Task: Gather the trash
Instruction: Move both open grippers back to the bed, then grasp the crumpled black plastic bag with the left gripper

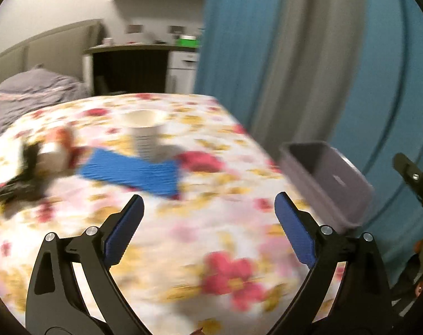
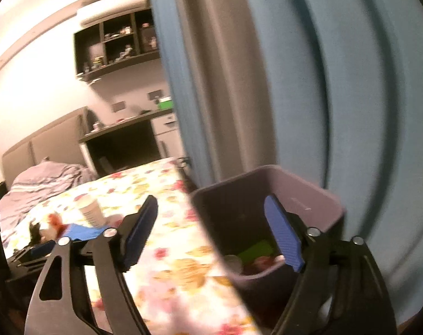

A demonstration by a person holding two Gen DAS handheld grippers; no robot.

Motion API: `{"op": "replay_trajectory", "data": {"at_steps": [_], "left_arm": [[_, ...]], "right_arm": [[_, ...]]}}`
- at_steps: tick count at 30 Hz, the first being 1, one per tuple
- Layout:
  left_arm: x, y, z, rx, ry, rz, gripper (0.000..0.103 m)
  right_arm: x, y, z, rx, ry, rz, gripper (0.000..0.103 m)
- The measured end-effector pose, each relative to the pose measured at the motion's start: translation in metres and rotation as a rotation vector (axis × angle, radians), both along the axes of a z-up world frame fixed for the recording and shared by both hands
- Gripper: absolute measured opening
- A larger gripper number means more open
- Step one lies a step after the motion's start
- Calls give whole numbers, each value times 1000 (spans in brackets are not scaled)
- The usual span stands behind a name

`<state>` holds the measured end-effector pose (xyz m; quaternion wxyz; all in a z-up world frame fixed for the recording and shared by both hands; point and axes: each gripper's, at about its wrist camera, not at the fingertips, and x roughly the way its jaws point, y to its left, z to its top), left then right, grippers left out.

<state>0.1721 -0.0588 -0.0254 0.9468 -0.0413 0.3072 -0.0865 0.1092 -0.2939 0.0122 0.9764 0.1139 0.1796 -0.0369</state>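
Nearest in the left wrist view, the left tool [image 1: 208, 223] stands spread wide with nothing between its blue pads, hanging over the flowered tabletop [image 1: 183, 237]. The right tool [image 2: 211, 234] is likewise wide apart and empty; its right finger sits over the mouth of the purple bin [image 2: 317, 209], its left finger over the cloth.

The bin stands just off the tabletop's right edge, against the blue curtain [image 2: 351, 97]. It already holds some trash: a green piece [image 2: 256, 251] and something pale and reddish beside it, too blurred to name.

Farther out on the tabletop lie what look like the remaining pieces: a blue sheet [image 1: 136, 173], a paper cup [image 1: 144, 131] upright just behind it, and to the left a red and white wrapper [image 1: 57, 150] touching a black object [image 1: 16, 176] that I cannot identify.

Risks, as I judge them: both views are smeared, so a fast reach may land off target. The cup stands at the sheet's far edge, so dragging the sheet could tip it, and whether it holds liquid cannot be told. The flat sheet offers little to pinch and the cloth could bunch up with it. The right tool sits close to the bin's rim and could knock it.

Beyond are a bed [image 1: 30, 89], a desk [image 1: 138, 50] and wall shelves [image 2: 116, 47], well apart and out of the way.
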Motion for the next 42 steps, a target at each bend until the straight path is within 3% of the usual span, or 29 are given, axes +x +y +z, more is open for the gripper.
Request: {"op": "replay_trajectory", "data": {"at_steps": [8,16,25,37,40,42], "left_arm": [[-16,122,-4,25,21,243,93],[-24,210,-8,38,19,401,93],[15,253,-26,5,96,405,93],[63,265,-54,9,208,368,93],[66,267,-60,-7,229,359,86],[67,269,-61,-29,233,347,75]], "right_arm": [[9,80,-4,-35,24,161,85],[25,139,-14,-65,64,263,85],[49,182,-23,-84,102,322,85],[74,203,-34,-115,151,345,85],[79,210,-38,-121,161,353,85],[82,214,-40,-125,170,355,85]]}}
